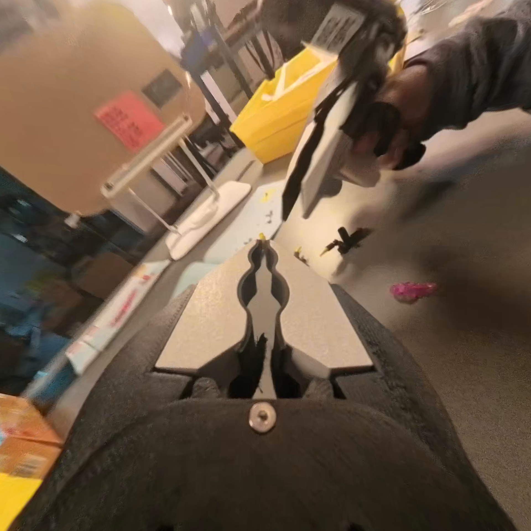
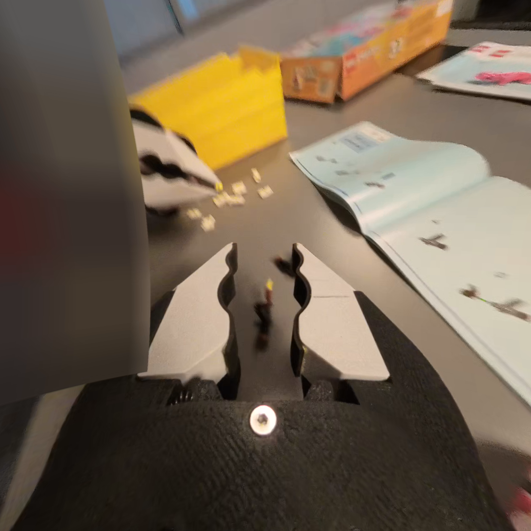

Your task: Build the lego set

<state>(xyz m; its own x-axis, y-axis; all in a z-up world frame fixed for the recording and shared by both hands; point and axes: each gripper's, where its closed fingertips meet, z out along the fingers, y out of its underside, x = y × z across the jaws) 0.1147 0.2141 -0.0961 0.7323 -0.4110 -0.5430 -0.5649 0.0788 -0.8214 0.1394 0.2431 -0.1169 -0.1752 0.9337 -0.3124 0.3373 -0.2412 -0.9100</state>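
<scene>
Left hand-held gripper [image 1: 262,243] pinches a yellow piece [image 1: 261,236] (blurred) — right [image 2: 264,247] gapes; bare.

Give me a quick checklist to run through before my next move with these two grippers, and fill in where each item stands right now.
1. Left gripper closed on the small yellow piece at its tips: ok.
2. Right gripper open, nothing held: ok.
3. Dark piece lying on the table between the right fingers, pads not pressing it: ok.
4. Open booklet clear of the right gripper: ok.
5. Views sharp: not ok, both blurred.
</scene>
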